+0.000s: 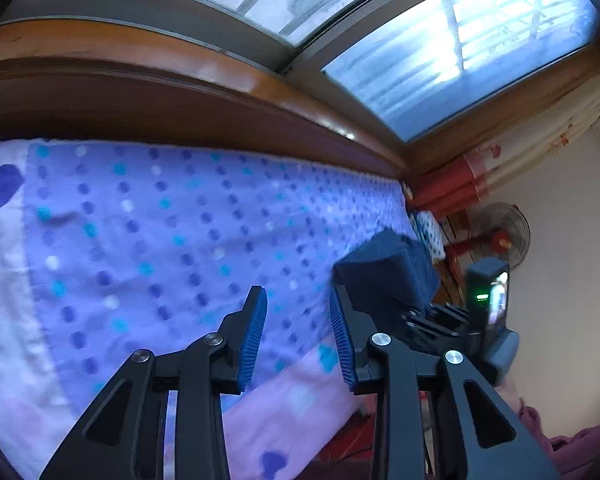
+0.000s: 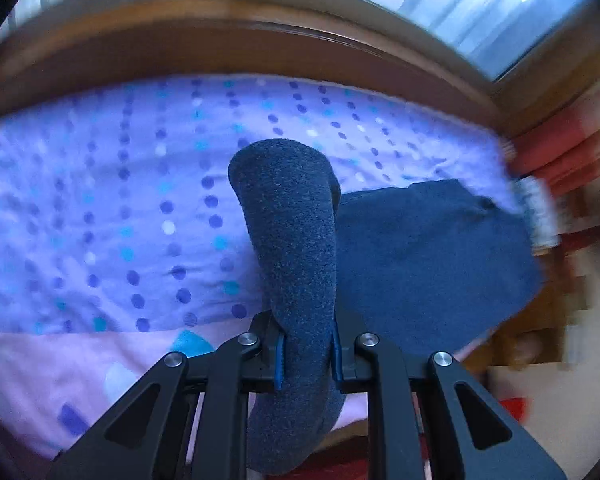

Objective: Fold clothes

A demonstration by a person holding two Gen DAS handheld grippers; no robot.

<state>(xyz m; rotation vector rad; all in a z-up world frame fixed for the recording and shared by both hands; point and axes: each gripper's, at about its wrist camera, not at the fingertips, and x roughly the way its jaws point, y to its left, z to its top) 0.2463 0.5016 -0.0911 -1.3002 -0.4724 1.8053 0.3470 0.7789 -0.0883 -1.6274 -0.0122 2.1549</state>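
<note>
Navy knit fabric is pinched between the blue pads [image 2: 278,360] of the right tool [image 2: 306,360], whose jaws are pressed in on a bunched fold of the dark blue garment [image 2: 288,248]. From the grip, the cloth is seen arching upward in a thick roll and trailing down below the jaws, while the rest of the garment lies spread on the polka-dot bedsheet [image 2: 100,200] to the right, near the edge of the bed.

The left tool [image 1: 298,336] is held with its jaws spread and nothing between them, above the sheet and just beside the raised cloth [image 1: 384,272].

The garment is judged to be soft, limp and light, with a fuzzy surface that should be held well by the ribbed pads. No shape of its own can be expected; whatever is not supported will sag and drag. A hold at an edge or corner, opposite the right tool's grip, is judged best for the free tool, so that the cloth can be kept taut and laid over flat.
</note>
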